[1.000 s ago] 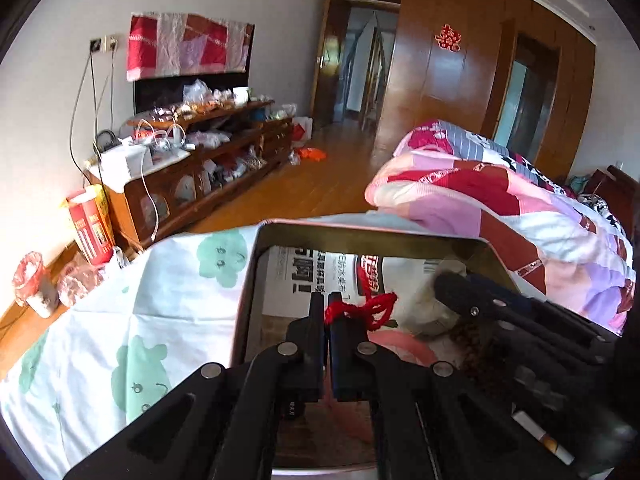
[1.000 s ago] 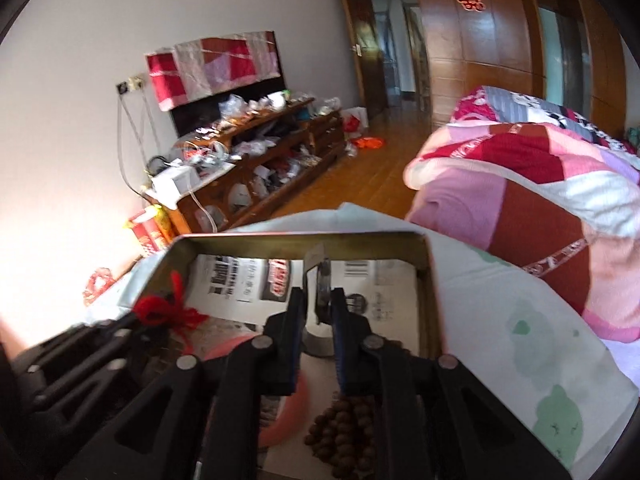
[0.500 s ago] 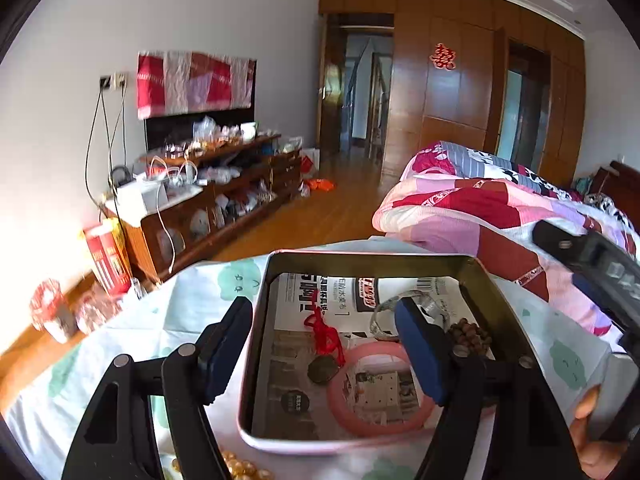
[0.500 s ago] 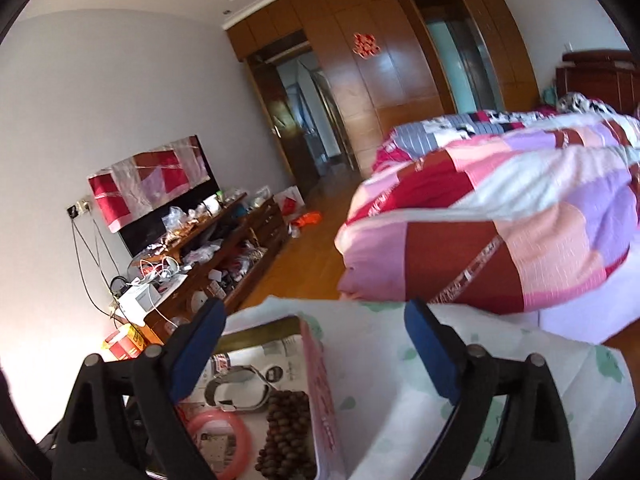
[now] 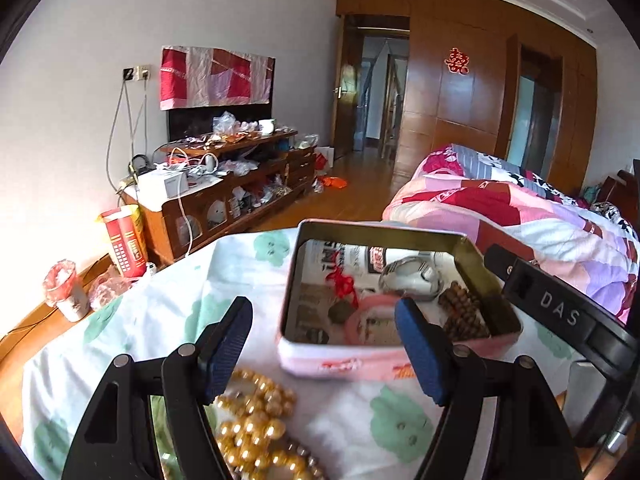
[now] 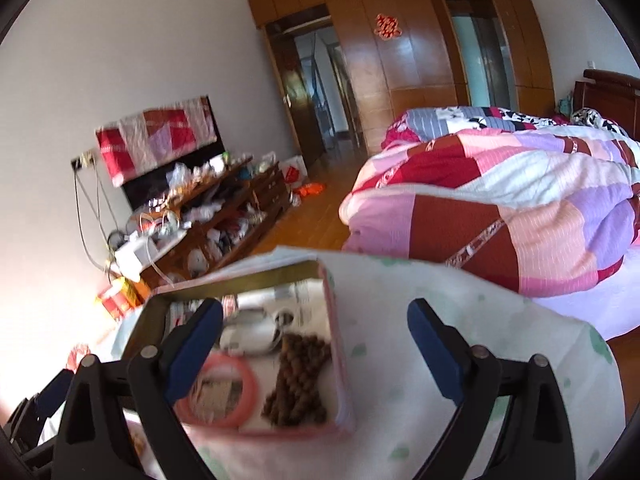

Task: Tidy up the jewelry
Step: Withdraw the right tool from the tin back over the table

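Observation:
A pink tin box (image 5: 352, 364) stands on the cloth-covered table. It also shows in the right wrist view (image 6: 334, 344). In it lie a pendant on a red cord (image 5: 343, 288), a pink bangle (image 5: 372, 322), a silver watch (image 5: 410, 276) and brown wooden beads (image 5: 464, 312). A gold bead necklace (image 5: 256, 428) lies on the cloth in front of the box, by the left finger of my left gripper (image 5: 324, 352). That gripper is open and empty, in front of the box. My right gripper (image 6: 316, 344) is open and empty over the box's right side.
The table wears a white cloth with green prints (image 5: 172, 304). A bed with a patchwork quilt (image 5: 520, 208) stands to the right. A cluttered wooden TV cabinet (image 5: 224, 192) lines the left wall. The right gripper's black body (image 5: 560, 312) reaches in beside the box.
Both grippers were shut inside the box, the left on the red cord, the right on something small and grey. Both opened, let go and drew back; the pendant and watch lie in the box.

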Demonstrator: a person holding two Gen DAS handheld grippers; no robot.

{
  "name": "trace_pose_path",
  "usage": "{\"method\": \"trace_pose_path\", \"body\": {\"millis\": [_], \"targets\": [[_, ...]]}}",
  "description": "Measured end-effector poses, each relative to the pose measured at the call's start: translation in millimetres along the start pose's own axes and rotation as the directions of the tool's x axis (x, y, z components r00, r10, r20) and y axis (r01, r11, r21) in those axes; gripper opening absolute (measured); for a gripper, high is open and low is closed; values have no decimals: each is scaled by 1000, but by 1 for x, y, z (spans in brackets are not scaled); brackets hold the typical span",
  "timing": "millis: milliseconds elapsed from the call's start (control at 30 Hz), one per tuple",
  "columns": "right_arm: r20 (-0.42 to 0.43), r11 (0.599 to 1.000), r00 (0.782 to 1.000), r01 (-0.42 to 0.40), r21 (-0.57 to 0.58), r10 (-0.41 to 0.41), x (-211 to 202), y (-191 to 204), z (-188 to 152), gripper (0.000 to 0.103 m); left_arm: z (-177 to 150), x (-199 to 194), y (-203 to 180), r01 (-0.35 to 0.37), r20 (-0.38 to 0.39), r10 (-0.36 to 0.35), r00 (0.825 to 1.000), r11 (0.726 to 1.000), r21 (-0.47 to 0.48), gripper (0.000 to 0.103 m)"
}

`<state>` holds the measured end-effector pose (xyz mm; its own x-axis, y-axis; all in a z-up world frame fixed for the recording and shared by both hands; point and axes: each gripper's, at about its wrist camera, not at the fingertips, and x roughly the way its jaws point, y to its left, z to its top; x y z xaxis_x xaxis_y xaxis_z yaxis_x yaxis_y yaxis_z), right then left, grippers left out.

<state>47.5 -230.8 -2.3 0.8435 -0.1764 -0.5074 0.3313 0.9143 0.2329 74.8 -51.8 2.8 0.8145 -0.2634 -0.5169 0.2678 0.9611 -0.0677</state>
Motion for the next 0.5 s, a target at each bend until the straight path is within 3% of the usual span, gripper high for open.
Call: {"method": "trace_pose_path", "body": {"millis": [300, 500], "targets": [[-42, 999, 999, 11, -37, -12, -24, 12, -26, 96, -20, -27, 14, -17, -18, 16, 1000, 999, -48, 74], [-44, 998, 999, 0, -66, -3, -38, 23, -38, 96, -30, -43, 22, -37, -23, 37, 999, 999, -31, 74]]}}
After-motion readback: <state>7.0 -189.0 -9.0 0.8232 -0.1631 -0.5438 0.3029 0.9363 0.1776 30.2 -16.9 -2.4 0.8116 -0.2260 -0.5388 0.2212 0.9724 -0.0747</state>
